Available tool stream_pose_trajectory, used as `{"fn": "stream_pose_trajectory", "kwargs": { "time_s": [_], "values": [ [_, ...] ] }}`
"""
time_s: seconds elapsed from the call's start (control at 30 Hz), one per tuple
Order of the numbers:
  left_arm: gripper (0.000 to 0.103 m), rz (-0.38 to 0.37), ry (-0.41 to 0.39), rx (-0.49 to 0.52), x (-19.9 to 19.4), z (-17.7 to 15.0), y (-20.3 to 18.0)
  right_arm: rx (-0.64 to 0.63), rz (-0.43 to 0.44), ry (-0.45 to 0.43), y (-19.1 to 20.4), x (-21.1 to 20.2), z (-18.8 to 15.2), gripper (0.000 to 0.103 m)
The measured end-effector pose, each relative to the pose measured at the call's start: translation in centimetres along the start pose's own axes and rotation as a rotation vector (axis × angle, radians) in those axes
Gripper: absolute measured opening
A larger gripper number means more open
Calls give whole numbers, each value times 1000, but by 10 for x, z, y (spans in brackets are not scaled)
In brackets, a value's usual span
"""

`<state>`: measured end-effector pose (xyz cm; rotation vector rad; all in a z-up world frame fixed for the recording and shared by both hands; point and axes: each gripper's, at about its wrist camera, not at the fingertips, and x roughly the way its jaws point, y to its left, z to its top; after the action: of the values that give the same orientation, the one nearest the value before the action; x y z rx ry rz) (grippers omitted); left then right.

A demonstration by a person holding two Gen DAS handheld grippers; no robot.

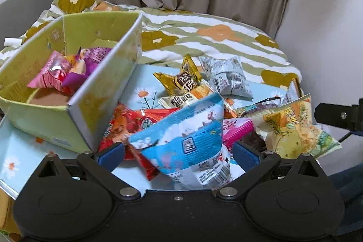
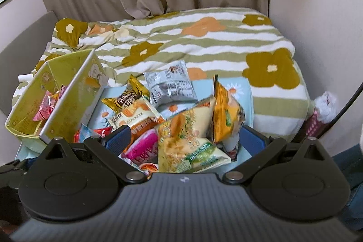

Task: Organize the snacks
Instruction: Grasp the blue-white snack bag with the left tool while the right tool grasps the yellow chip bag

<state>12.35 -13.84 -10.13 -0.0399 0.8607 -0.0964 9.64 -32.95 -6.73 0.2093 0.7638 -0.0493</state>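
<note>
In the left wrist view, the left gripper [image 1: 178,154] is seen spread wide, its blue pads either side of a blue snack packet [image 1: 190,140] without pressing it. Behind it a green box [image 1: 45,110] holds pink and purple packets [image 1: 65,72], and a gold packet [image 1: 181,81] and a grey packet [image 1: 228,76] lie on the daisy-printed surface [image 1: 145,87]

In the right wrist view, the right gripper [image 2: 185,143] is likewise held wide apart over a yellow-green packet [image 2: 192,140], nothing being clasped; an orange packet [image 2: 224,115] stands just beside it
</note>
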Motion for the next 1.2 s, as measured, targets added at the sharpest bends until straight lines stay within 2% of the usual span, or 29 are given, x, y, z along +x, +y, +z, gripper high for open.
{"fn": "stream_pose_trajectory", "kwargs": {
  "time_s": [0.23,0.43,0.5,0.63,0.8,1.0,1.2],
  "values": [
    [101,50,13,-8,26,-3,-12,6,7,26,-10,26,-8,103],
    [97,57,21,-17,35,-2,-15,7,22,49,-14,43,-11,103],
    [86,60,22,-23,34,-2,-13,7,31,56,-15,47,-12,103],
    [81,56,30,-12,33,-3,-12,-2,37,69,-15,54,-12,103],
    [68,54,12,33,29,-7,-16,-15,45,80,-14,59,-12,103],
    [60,44,-10,59,22,-10,-16,-28,47,92,-14,63,-12,103],
    [57,37,-21,69,14,-13,-15,-45,45,102,-11,67,-14,103]
  ]
}}
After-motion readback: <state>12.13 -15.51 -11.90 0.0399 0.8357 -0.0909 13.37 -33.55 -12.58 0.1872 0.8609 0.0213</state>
